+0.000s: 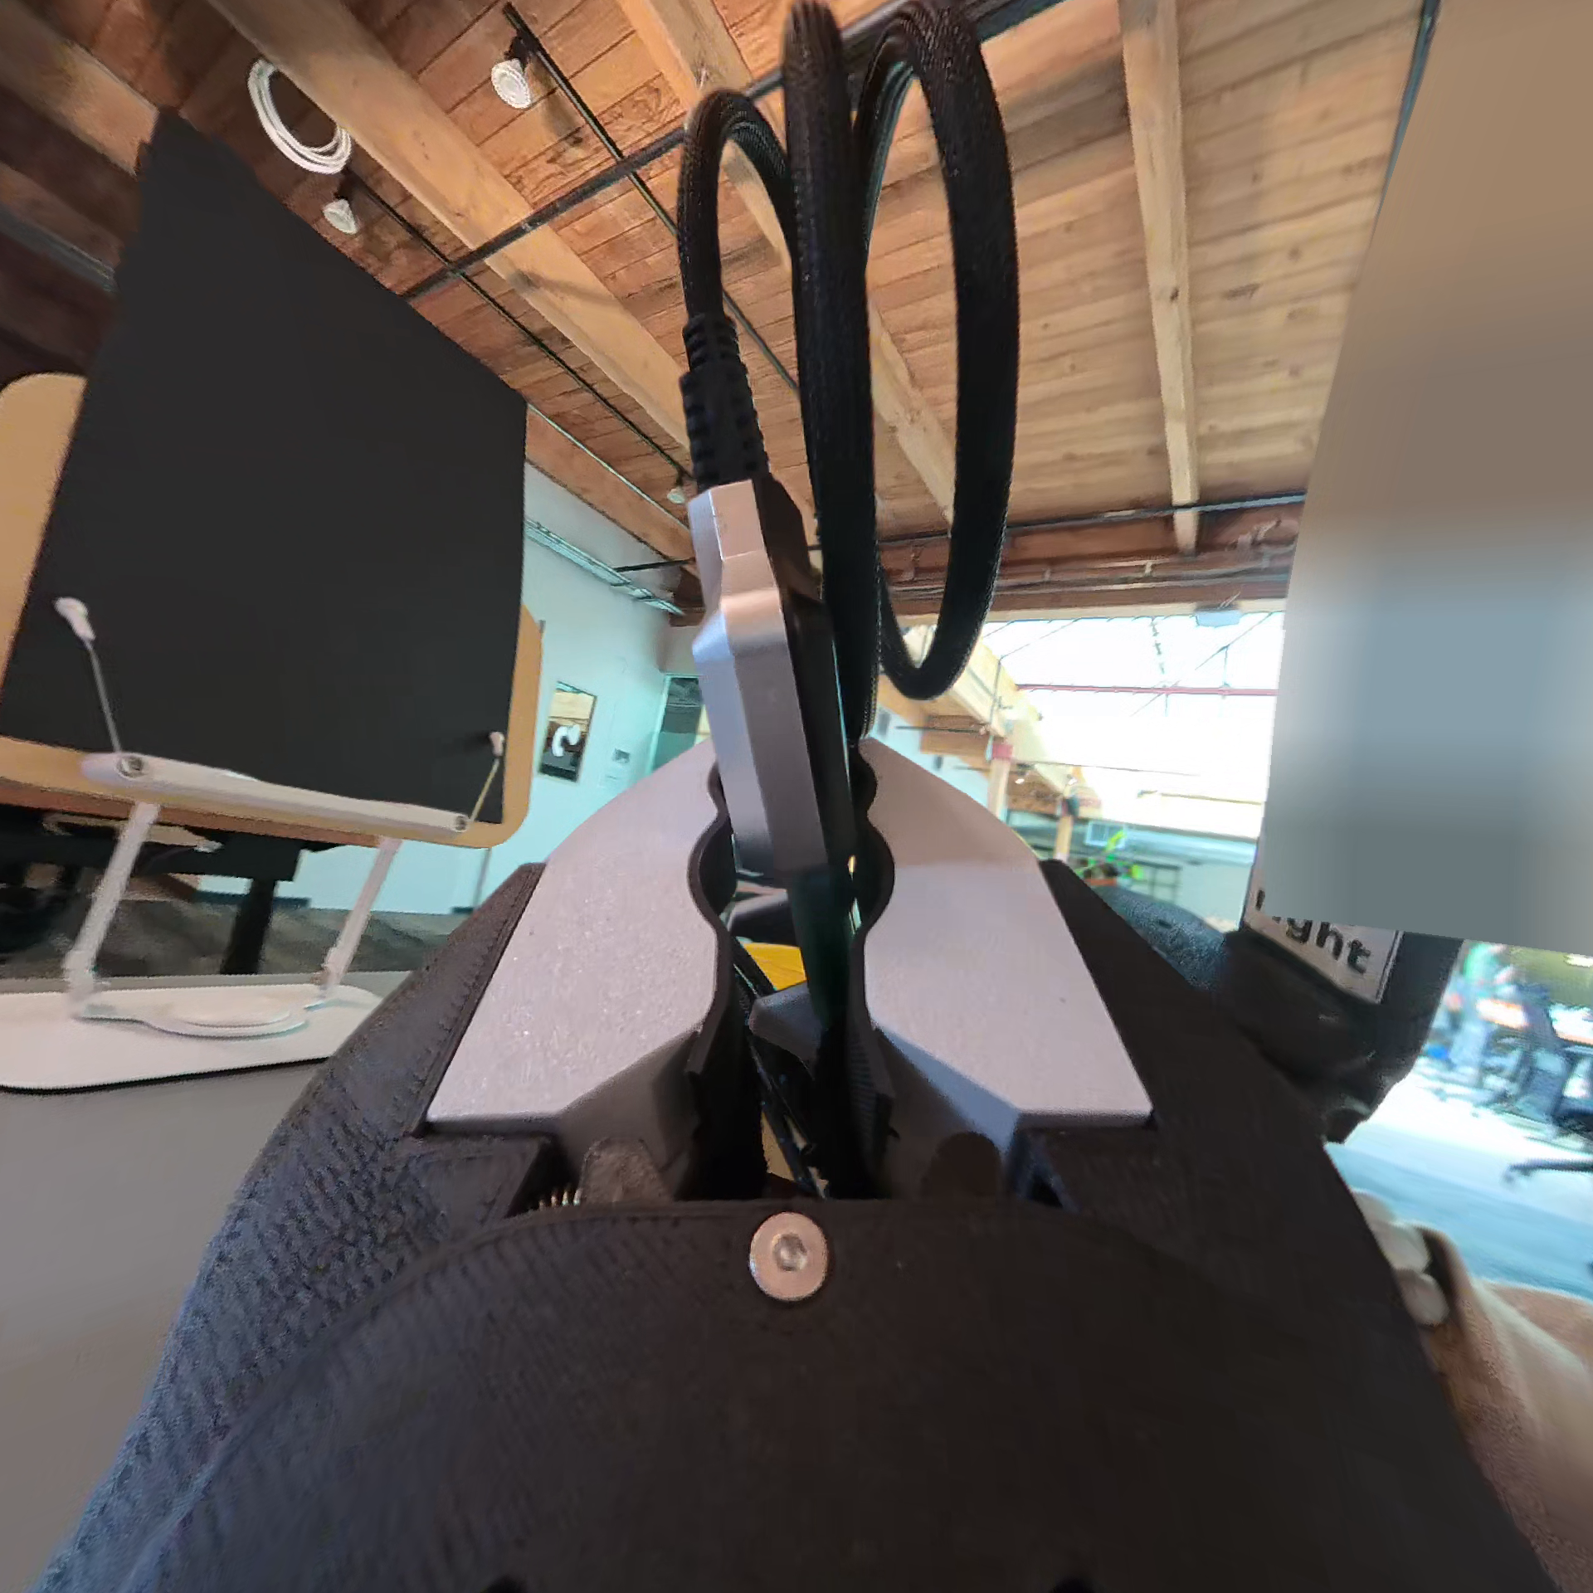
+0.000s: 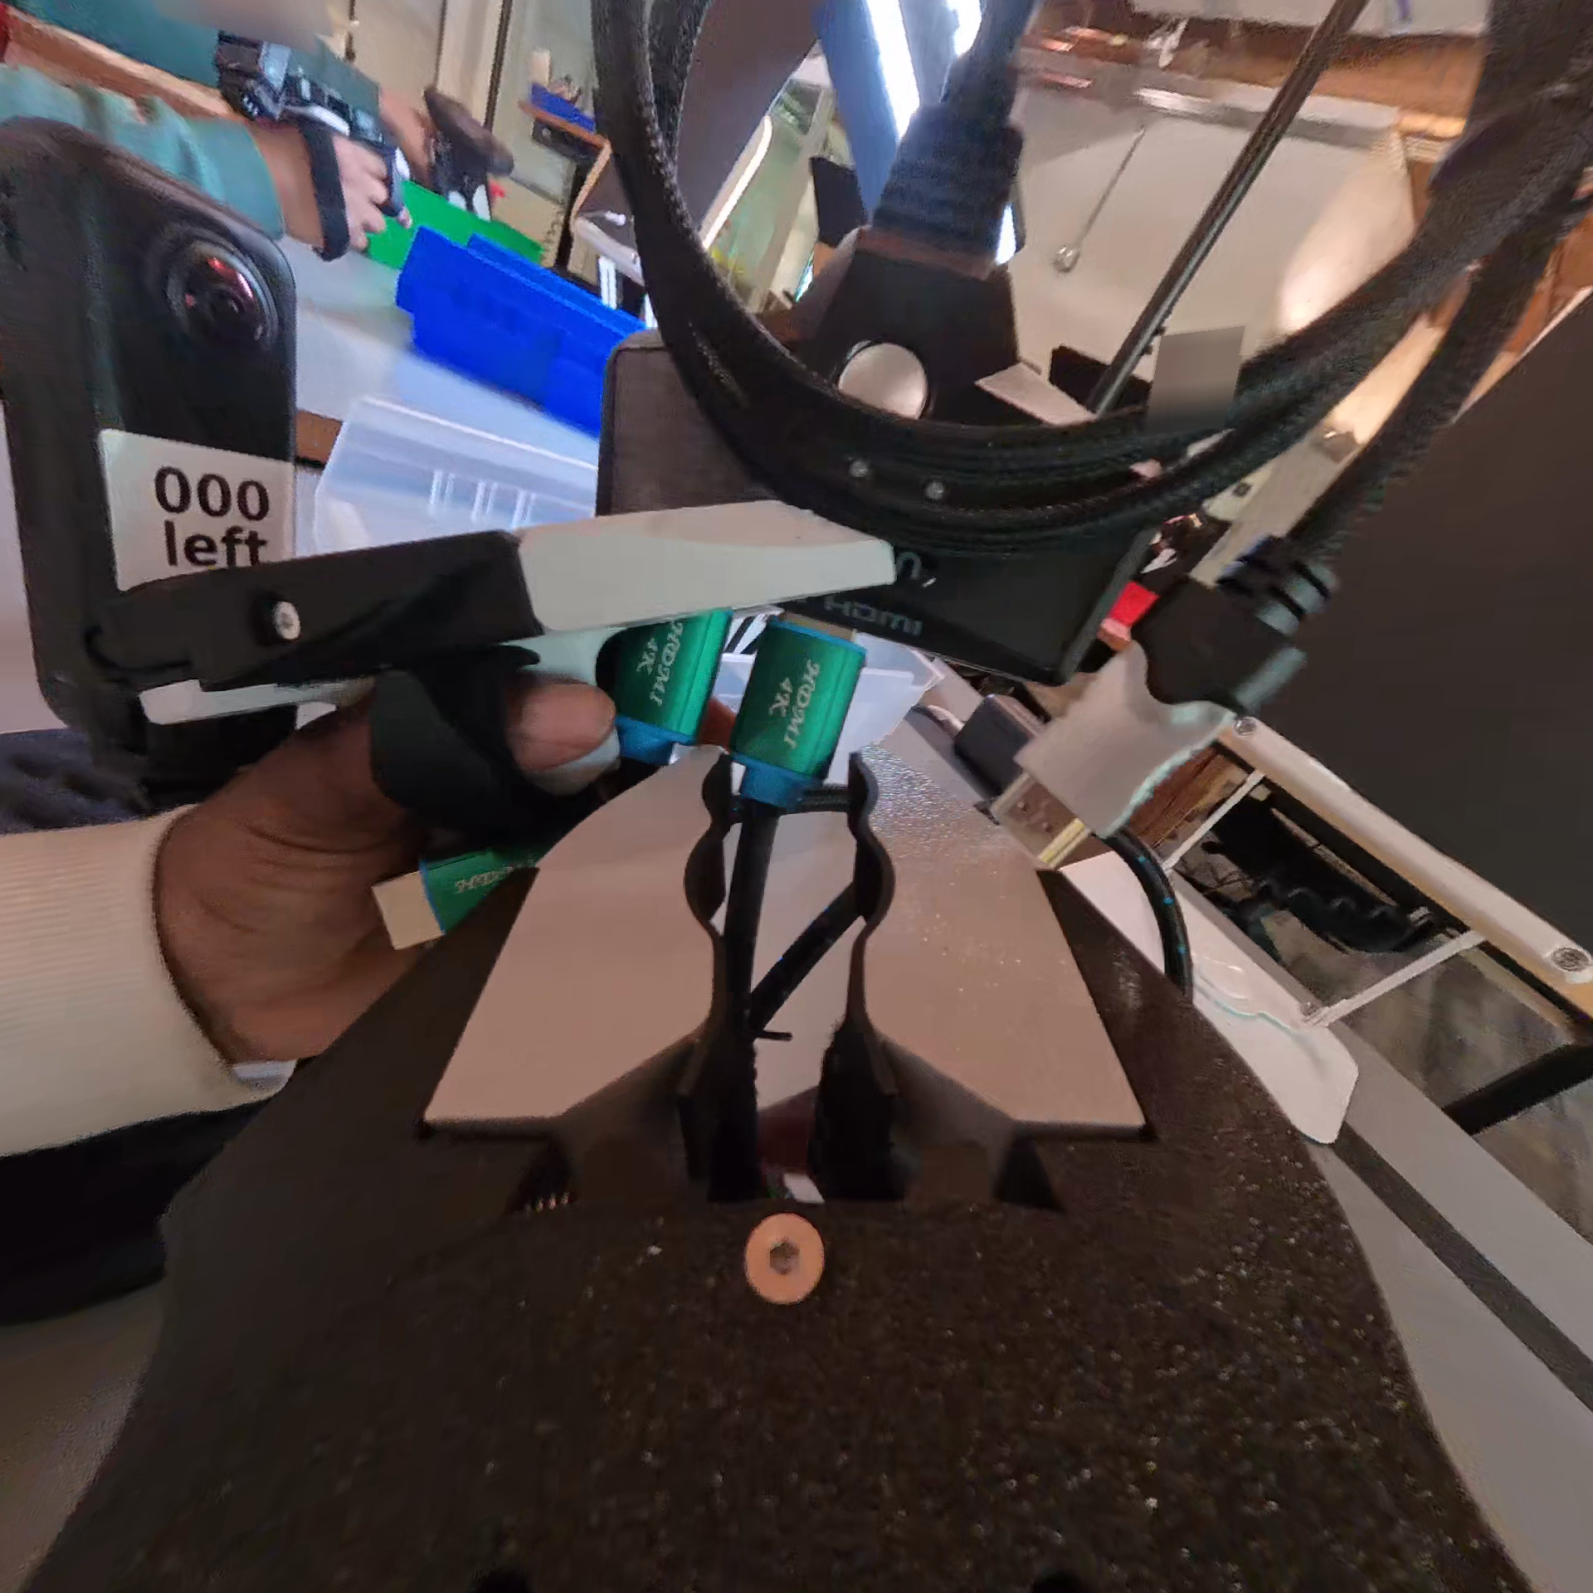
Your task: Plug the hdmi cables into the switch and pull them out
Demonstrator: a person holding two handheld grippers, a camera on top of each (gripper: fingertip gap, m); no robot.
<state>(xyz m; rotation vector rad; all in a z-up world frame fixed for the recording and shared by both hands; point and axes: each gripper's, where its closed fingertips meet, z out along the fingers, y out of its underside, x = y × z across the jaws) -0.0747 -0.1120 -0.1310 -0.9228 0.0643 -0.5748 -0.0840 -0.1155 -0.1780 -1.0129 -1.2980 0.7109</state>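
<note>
In the left wrist view my left gripper [image 1: 789, 776] is shut on the HDMI switch [image 1: 750, 690], a thin silver-edged black box held edge-on and pointing up. Its black braided cable [image 1: 940, 345] loops above. In the right wrist view the switch [image 2: 1017, 595] is clamped under the left gripper's upper finger [image 2: 707, 560]. Two green HDMI plugs [image 2: 664, 681] [image 2: 797, 707] sit in its underside. My right gripper [image 2: 789, 784] is shut on the blue collar of the right plug. A third green plug [image 2: 470, 888] hangs loose by the hand. A silver plug [image 2: 1095, 759] dangles at right.
A black board [image 1: 284, 517] leans on a white stand [image 1: 215, 802] on the grey table [image 1: 129, 1207]. Blue bins [image 2: 500, 319] and a clear plastic box [image 2: 431, 483] lie behind the switch. A gloved hand [image 2: 302, 905] holds the left gripper. Another person's arm [image 2: 284, 155] is far back.
</note>
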